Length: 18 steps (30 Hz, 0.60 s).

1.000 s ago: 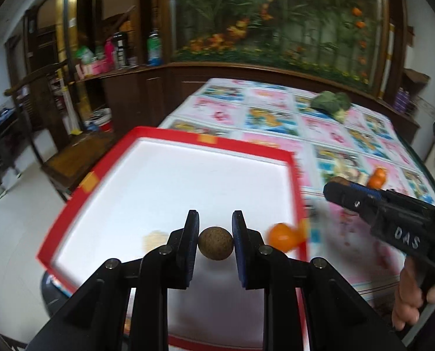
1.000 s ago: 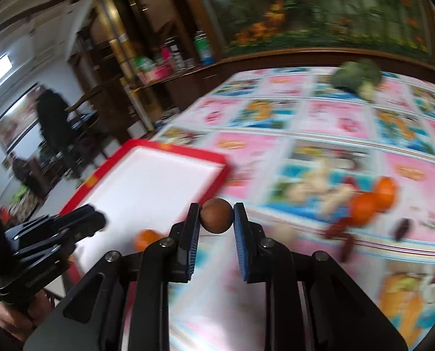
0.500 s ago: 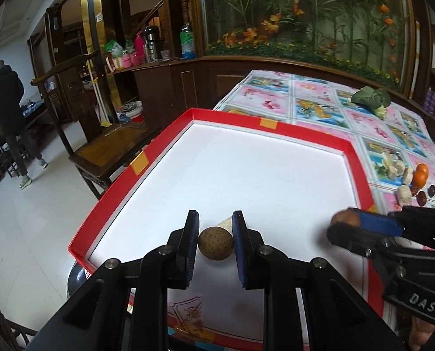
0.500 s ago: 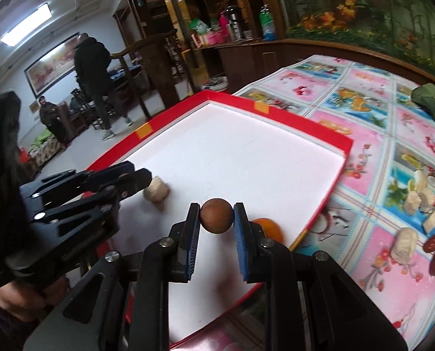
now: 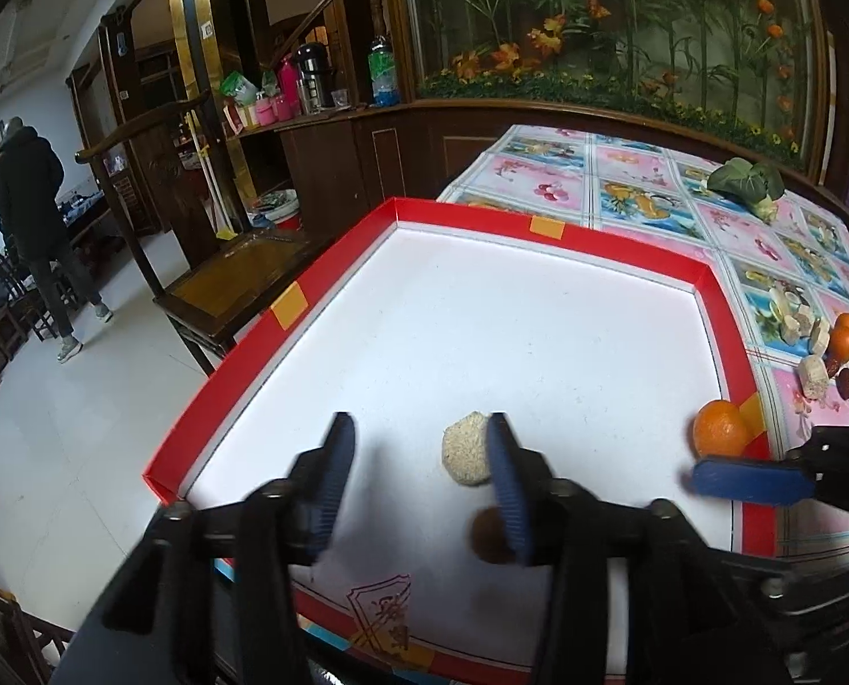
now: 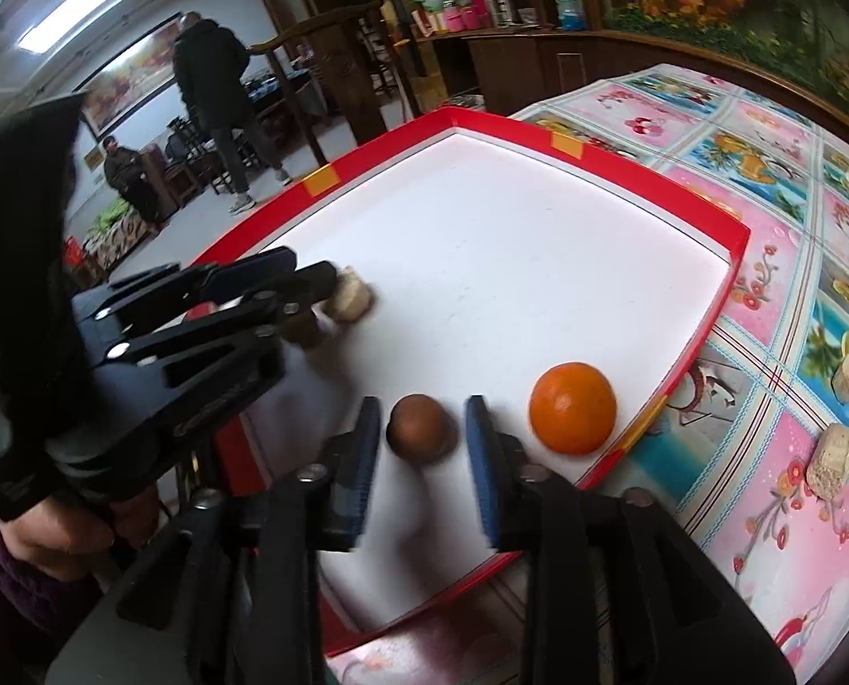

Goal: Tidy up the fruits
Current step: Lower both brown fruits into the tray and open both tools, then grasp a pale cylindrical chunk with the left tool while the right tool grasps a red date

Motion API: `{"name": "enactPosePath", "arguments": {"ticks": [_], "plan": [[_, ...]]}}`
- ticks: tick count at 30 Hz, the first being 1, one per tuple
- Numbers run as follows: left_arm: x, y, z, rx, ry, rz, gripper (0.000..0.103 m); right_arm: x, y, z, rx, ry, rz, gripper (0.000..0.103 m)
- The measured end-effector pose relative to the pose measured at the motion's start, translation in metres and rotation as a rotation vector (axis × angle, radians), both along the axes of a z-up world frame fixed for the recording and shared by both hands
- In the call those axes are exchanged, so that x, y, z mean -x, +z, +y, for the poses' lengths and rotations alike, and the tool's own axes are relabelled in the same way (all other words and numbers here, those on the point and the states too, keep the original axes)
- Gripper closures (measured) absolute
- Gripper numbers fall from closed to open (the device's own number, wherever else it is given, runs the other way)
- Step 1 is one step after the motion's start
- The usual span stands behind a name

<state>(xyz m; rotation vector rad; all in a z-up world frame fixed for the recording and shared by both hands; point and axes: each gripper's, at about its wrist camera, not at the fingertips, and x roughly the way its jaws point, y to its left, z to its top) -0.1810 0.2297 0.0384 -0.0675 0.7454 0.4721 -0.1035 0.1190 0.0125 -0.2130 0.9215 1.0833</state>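
A red-rimmed white tray [image 5: 544, 226] [image 6: 561, 142] lies at the table's near left corner. My left gripper [image 5: 418, 479] is open over its near part; a small brown round fruit [image 5: 488, 534] lies on the tray by its right finger, beside a beige rough lump [image 5: 465, 446]. My right gripper [image 6: 421, 445] is open with another brown round fruit [image 6: 421, 427] resting on the tray between its fingers. An orange [image 6: 572, 408] [image 5: 720, 428] sits in the tray's near right corner. The left gripper [image 6: 287, 279] also shows in the right wrist view.
On the patterned tablecloth [image 5: 641, 194] right of the tray lie oranges [image 5: 844, 337], beige pieces [image 6: 832, 459] and dark red dates [image 5: 847, 382]. A green vegetable [image 5: 747, 182] lies farther back. A wooden chair [image 5: 236, 279] stands left of the table; a person [image 5: 36, 228] stands beyond.
Both grippers have opened and let go of their brown fruits, which now lie on the tray. Both grippers came lower over the tray's near part.
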Motion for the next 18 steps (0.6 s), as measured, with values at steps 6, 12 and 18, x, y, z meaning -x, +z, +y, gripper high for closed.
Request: {"name": "enactPosePath", "arguments": {"ticks": [6,12,18], "plan": [[-0.003,0.013,-0.017,-0.014,-0.049,-0.021,0.048,-0.008,0.02,-0.03,-0.108,-0.043,0.026,0.053],[-0.015,0.025,-0.053,-0.031,-0.151,-0.041,0.04,-0.035,0.031,-0.073,-0.153,-0.171,0.02,0.053],[-0.034,0.028,-0.101,-0.045,-0.287,-0.027,0.038,-0.056,0.032,-0.138,-0.13,-0.287,-0.029,0.053]]}}
